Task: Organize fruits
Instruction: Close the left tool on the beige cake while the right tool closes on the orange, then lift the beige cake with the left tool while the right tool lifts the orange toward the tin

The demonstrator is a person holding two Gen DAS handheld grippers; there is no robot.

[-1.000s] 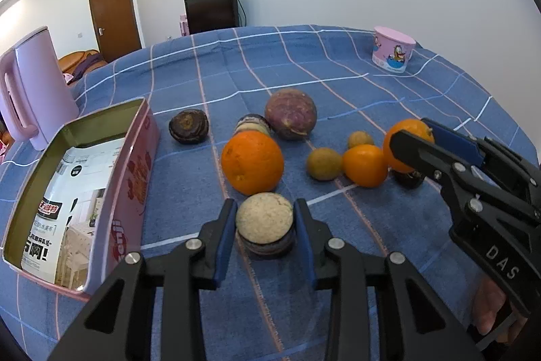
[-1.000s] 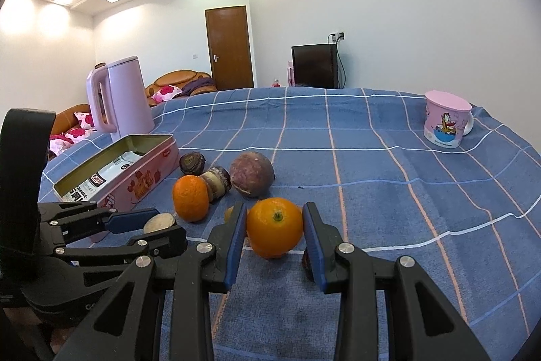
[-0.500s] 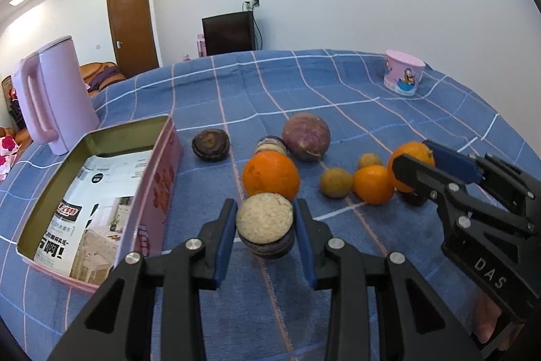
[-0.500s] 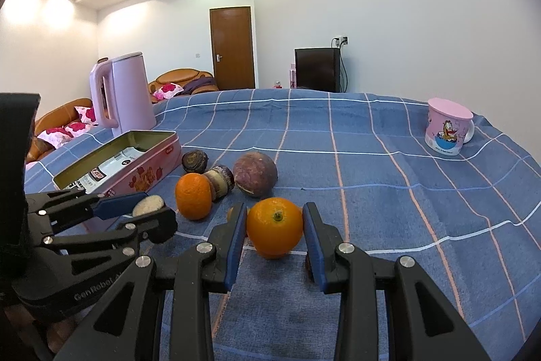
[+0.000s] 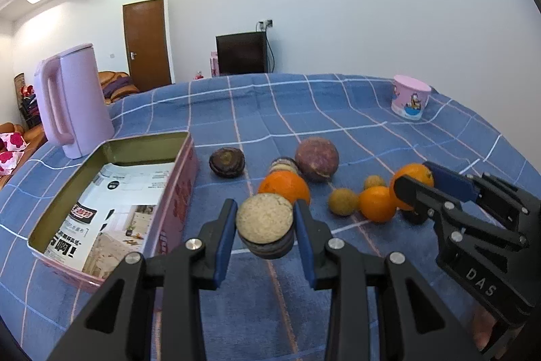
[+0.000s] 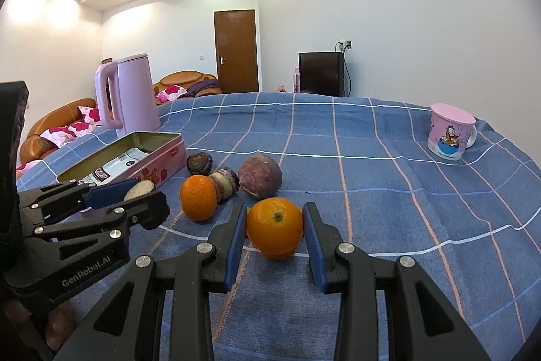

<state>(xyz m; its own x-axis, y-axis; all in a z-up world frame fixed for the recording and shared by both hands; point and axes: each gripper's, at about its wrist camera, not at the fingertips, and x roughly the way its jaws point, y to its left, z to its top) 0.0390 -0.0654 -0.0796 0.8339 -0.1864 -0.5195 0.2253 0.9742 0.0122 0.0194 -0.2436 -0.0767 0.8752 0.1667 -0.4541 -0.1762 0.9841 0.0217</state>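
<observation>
half fruit (image 5: pixel 264 225) now higher in left gripper (image 5: pixel 265 227) jaws

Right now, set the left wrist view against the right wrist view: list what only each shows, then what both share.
Only the left wrist view shows two small yellow-brown fruits and a second loose orange.

Only the right wrist view shows the orange sofa with red-flowered cushions.

Both show the pink tin, the kettle, the cartoon mug, the left gripper shut on a halved fruit, and the right gripper shut on an orange.
</observation>
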